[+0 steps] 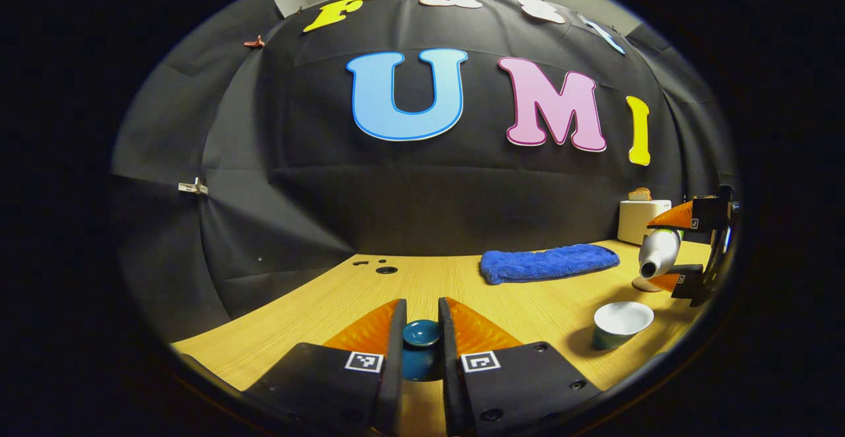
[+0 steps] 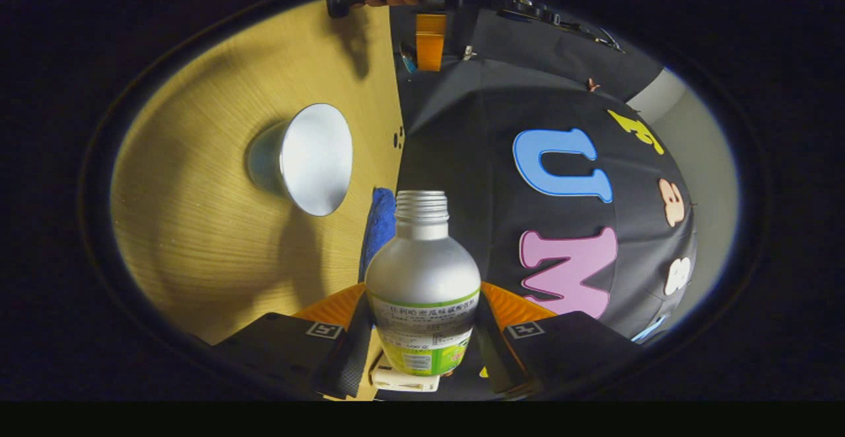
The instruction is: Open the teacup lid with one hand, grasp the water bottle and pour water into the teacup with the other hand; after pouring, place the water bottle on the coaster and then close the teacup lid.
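My left gripper is shut on a teal teacup lid, held just above the wooden table. The uncovered teacup, white inside, stands at the right; it also shows in the right gripper view. My right gripper is shut on a silver water bottle with a green label and no cap. In the left gripper view that gripper holds the bottle tipped on its side, mouth towards the cup, above and right of it. A pale round coaster lies under the bottle.
A folded blue towel lies at the back of the table. A white box with something small on top stands in the back right corner. Small dark holes mark the table near the wall.
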Demonstrator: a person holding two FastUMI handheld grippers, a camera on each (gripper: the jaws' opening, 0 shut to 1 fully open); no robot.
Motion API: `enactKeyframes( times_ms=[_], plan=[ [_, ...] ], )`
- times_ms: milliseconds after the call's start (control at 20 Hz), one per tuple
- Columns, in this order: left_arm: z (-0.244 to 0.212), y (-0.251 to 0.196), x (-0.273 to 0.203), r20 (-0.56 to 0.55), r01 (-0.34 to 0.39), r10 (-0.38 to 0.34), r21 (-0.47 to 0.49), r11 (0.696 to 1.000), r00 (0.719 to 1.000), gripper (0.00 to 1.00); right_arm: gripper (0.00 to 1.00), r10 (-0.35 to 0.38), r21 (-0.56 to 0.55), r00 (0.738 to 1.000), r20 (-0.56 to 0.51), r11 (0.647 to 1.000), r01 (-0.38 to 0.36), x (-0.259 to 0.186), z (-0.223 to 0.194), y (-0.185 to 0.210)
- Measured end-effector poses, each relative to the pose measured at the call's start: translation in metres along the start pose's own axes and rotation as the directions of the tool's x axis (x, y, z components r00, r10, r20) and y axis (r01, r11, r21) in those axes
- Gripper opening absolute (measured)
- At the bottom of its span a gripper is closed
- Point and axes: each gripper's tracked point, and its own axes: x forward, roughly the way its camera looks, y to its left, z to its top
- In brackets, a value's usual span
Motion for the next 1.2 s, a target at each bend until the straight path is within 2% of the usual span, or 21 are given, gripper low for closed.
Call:
enactKeyframes(
  times_ms=[500,900,1000,1200],
  plan=[
    [-0.0001,-0.0015,-0.0010,0.001,0.011,-0.011,0.000,1.000,1.000,0.29,0.74,0.007,-0.135,0.999,0.042,0.991,-0.001,0.0057,0.0087,0.0032],
    [0.0001,-0.0013,-0.0005,0.000,0.011,-0.011,0.001,1.000,1.000,0.29,0.74,0.013,-0.171,0.999,0.044,0.985,-0.005,0.0084,0.0087,0.0039],
    [0.0002,-0.0014,-0.0006,0.001,0.011,-0.011,0.001,1.000,1.000,0.29,0.72,0.020,-0.165,0.999,0.038,0.986,-0.013,0.0090,0.0070,0.0053],
    [0.0001,-0.0013,-0.0004,0.001,0.011,-0.011,0.001,1.000,1.000,0.29,0.74,0.009,-0.200,0.999,0.052,0.980,0.002,0.0088,0.0102,0.0018]
  ],
)
